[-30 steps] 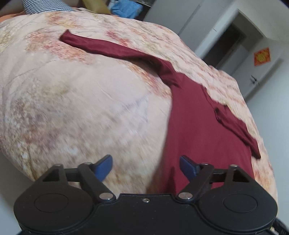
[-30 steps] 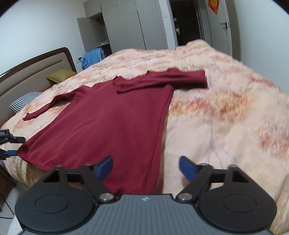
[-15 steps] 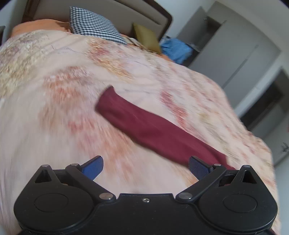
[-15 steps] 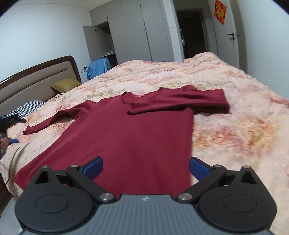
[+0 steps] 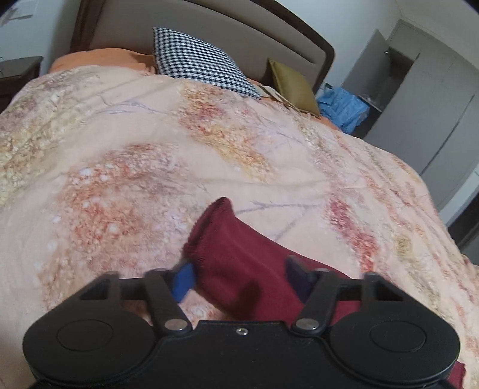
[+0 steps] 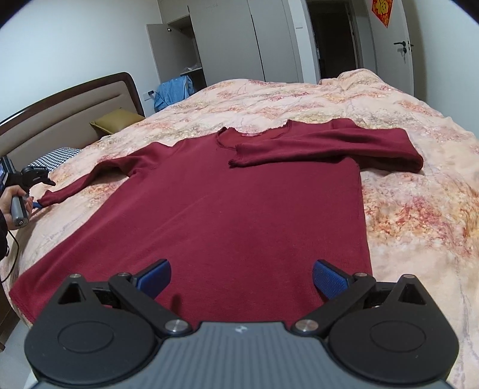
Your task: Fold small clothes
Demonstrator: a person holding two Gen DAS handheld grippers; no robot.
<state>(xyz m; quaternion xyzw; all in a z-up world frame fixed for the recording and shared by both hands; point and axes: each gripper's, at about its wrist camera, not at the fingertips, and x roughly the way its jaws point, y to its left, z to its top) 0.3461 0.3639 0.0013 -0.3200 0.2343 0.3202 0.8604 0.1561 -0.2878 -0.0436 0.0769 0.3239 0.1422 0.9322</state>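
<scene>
Half a second ago the left gripper [image 5: 239, 276] was well short of the sleeve end; now the cuff [image 5: 215, 230] of the unfolded sleeve lies between its two blue fingers, which are spread to either side of the cloth and not yet pinching it. Meanwhile the right gripper [image 6: 241, 276] has drawn nearer over the hem, its fingers wide apart and holding nothing.

From the right wrist view the maroon long-sleeved top [image 6: 227, 209] lies flat and face-up on the floral bedspread [image 6: 419, 215], its collar toward 12 o'clock. One sleeve [image 6: 329, 146] is already folded across the chest, from 2 o'clock in toward the neckline. Its partner [image 6: 80, 185] runs out straight toward 9 o'clock, where the person's left hand [image 6: 12, 200] holds the other tool at the cuff.

By my reading the fold is at an early stage: one sleeve is in, the second is about to be taken and laid across, and the body has yet to be folded up from the hem.

No baskets, boxes or drawers show near the garment. An open wardrobe [image 6: 179, 51] stands at 11 o'clock, but what is in it cannot be made out. A houndstooth pillow [image 5: 200, 62] and an olive cushion [image 5: 292, 85] lean at the headboard [image 5: 209, 21].
</scene>
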